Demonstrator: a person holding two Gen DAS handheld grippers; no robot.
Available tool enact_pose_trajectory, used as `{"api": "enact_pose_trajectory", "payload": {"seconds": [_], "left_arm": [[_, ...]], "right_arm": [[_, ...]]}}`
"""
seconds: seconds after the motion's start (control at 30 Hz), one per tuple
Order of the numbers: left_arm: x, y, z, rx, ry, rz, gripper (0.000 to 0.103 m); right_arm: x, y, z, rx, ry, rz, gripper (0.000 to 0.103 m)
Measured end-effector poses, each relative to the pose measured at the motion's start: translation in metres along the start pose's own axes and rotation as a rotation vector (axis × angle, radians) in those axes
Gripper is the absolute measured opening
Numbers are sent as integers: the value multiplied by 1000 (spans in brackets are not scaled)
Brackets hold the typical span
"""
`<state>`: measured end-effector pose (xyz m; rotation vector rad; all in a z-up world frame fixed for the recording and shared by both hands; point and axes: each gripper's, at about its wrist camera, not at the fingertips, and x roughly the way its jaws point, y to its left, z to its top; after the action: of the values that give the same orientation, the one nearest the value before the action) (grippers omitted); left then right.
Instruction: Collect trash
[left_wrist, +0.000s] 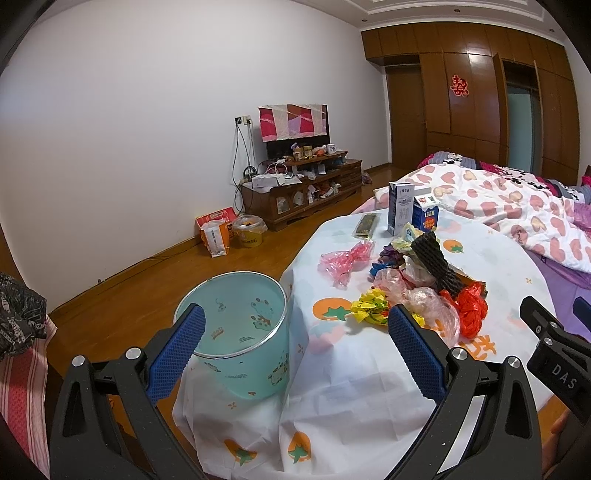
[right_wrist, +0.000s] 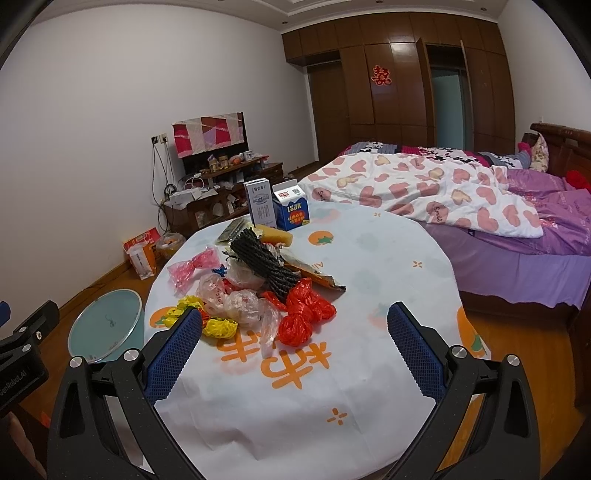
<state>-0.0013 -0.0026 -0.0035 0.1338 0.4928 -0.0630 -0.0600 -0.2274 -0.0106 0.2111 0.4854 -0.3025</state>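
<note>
Cartons (right_wrist: 261, 201), two; bin (left_wrist: 236, 334), one.

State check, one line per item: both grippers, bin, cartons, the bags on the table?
Left gripper: open, empty.
Right gripper: open, empty.
Trash bin: upright on the floor beside the table, no lid, looks empty.
Tall milk carton: upright.
Blue carton: upright, top looks closed.
Red bag: crumpled, on the table.
Yellow wrapper: crumpled.
Pink bag: twisted, set apart from the pile.
</note>
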Motion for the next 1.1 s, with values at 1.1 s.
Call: {"api": "enact_pose_trajectory", "payload": {"seconds": [1.1], "left_arm": [[24, -4, -10, 17, 52, 23, 97]], "right_arm": [[23, -8, -3, 41, 18, -15, 98]]}}
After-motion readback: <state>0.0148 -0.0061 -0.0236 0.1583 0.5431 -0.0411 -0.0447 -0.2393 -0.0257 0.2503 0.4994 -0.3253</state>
